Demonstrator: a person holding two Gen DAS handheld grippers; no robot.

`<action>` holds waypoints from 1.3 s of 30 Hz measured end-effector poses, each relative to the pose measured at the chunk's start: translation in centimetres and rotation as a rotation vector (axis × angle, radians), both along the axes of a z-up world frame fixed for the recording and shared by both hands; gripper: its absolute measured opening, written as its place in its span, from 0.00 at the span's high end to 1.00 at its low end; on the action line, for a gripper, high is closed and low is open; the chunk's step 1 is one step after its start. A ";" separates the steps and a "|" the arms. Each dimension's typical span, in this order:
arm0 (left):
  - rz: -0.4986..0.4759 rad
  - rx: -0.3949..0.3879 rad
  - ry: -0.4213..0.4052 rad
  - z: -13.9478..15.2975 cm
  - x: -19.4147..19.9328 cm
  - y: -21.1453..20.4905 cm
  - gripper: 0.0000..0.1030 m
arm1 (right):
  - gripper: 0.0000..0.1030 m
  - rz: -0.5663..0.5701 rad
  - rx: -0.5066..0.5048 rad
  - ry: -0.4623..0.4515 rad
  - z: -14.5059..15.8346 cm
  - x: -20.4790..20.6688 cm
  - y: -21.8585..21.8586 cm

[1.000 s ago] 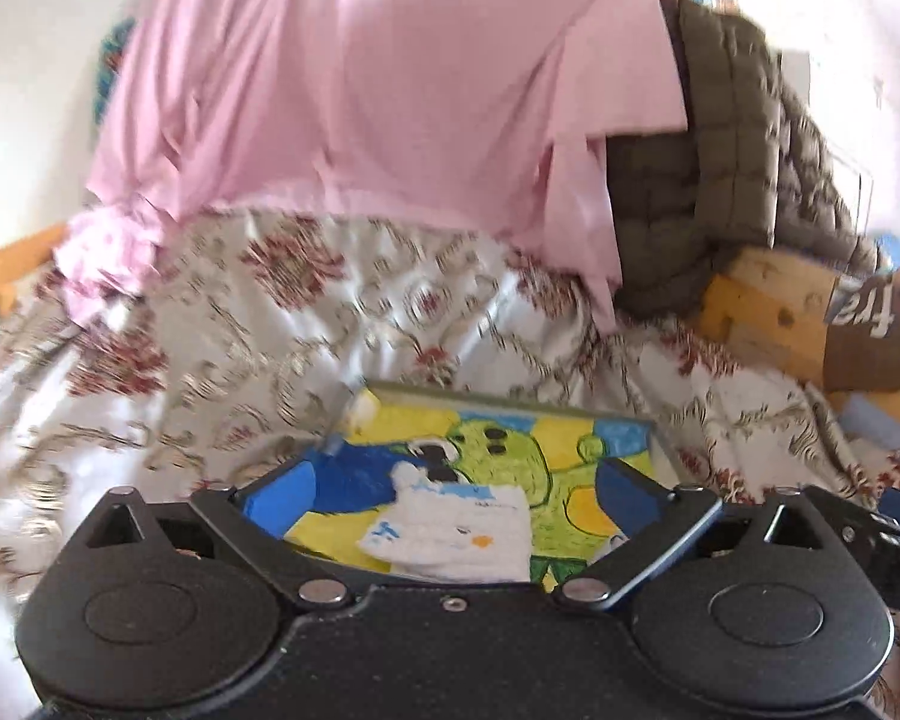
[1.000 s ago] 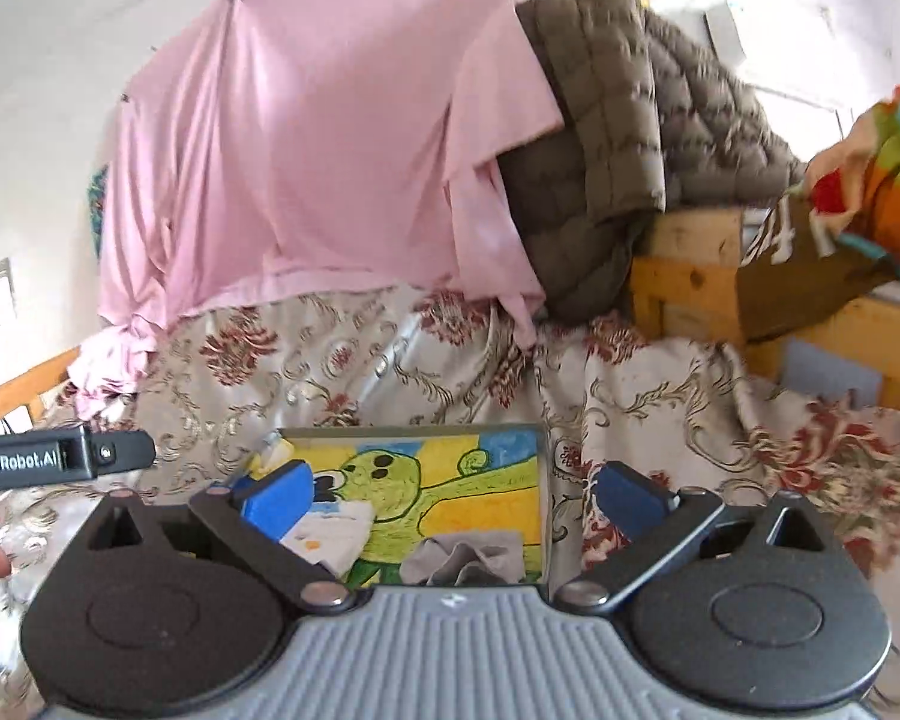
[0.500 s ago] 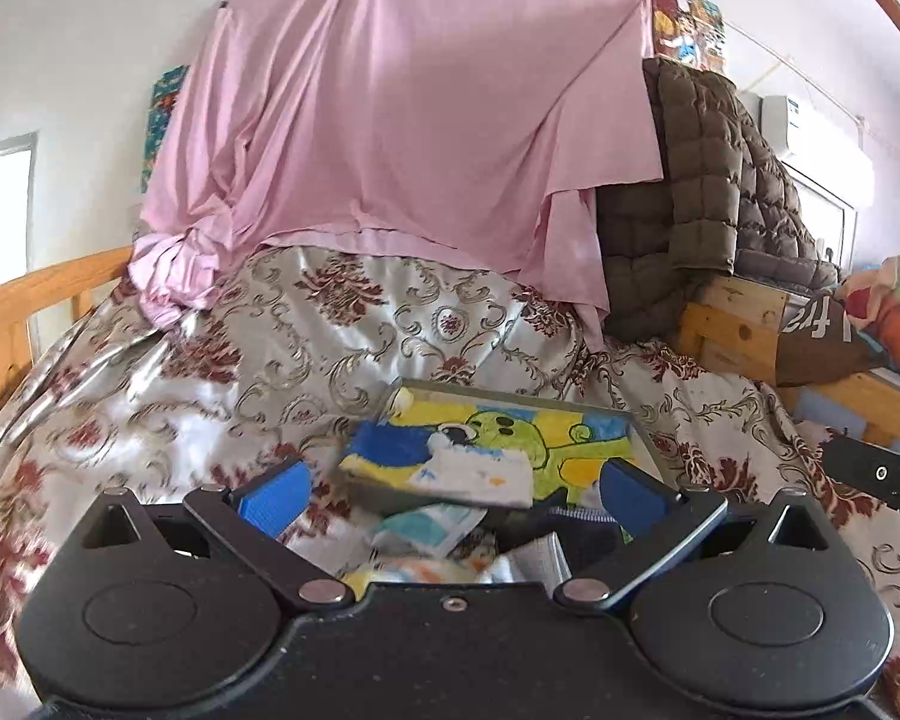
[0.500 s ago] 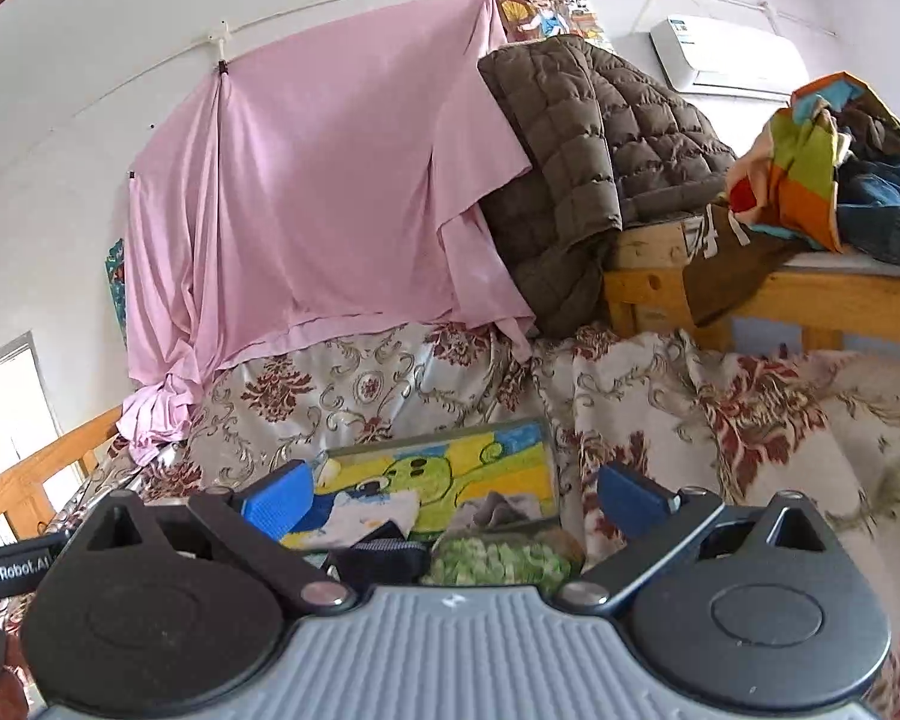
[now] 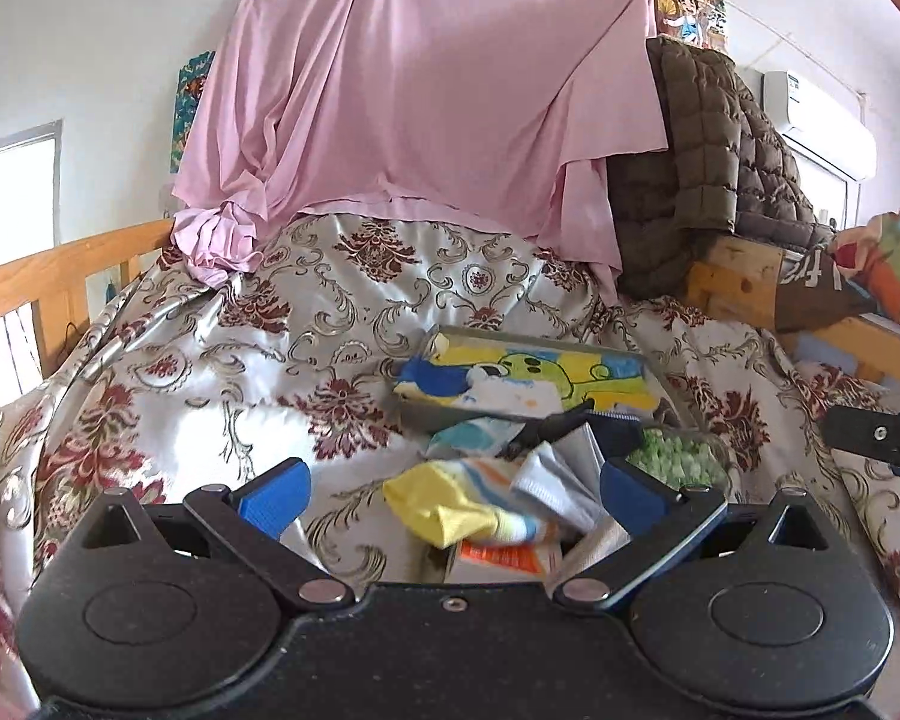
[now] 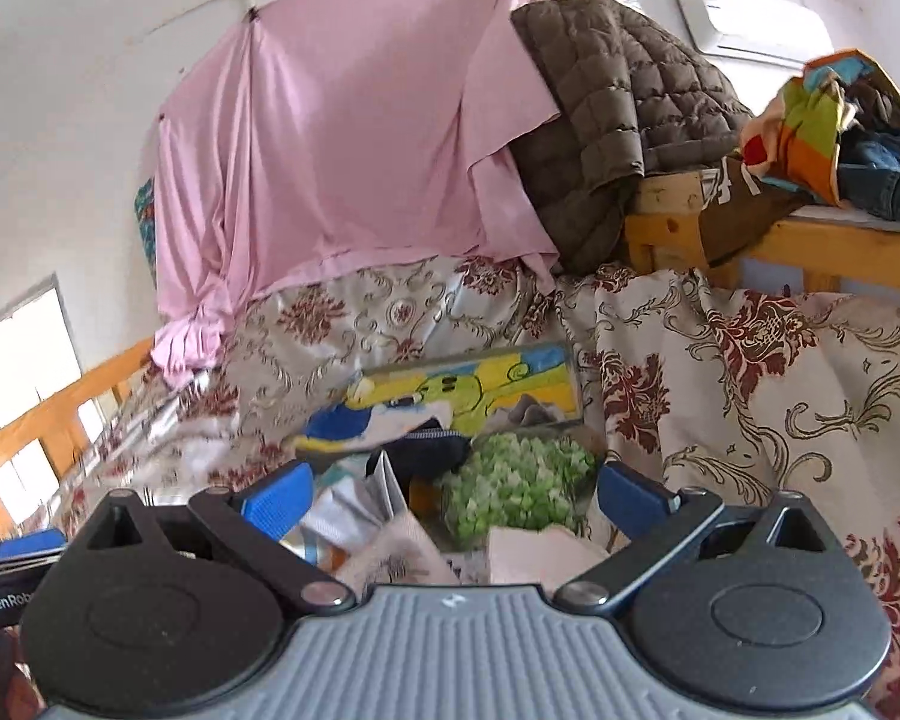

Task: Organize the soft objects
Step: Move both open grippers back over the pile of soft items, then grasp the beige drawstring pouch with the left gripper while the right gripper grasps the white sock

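Both of your grippers hover with fingers spread wide and empty over a heap of socks on the bed. Lower the left gripper squarely onto the yellow striped sock just ahead, pinching its bunched middle. The right gripper faces a fuzzy green piece; the cartoon-printed tray lies just behind the pile, already holding a blue and a white sock.

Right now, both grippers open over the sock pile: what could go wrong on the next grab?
1. The yellow striped sock overlaps the white sock, so the left gripper may pinch both.
2. The floral bedspread is loose and wrinkled; a low close could snag it.
3. The right gripper hovers near the green fuzzy item and a dark sock; wrong pick possible.
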State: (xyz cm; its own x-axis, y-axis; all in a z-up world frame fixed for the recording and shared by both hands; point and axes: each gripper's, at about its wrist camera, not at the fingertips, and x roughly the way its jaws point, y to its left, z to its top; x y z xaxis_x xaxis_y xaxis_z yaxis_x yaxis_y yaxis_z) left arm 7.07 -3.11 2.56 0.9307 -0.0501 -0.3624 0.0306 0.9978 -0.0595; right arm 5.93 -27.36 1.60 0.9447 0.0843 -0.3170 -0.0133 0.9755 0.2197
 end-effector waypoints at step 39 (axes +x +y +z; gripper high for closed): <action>-0.285 0.023 0.480 -6.0 9.3 -0.2 0.01 | 0.00 0.131 -0.041 0.717 -6.8 10.5 0.2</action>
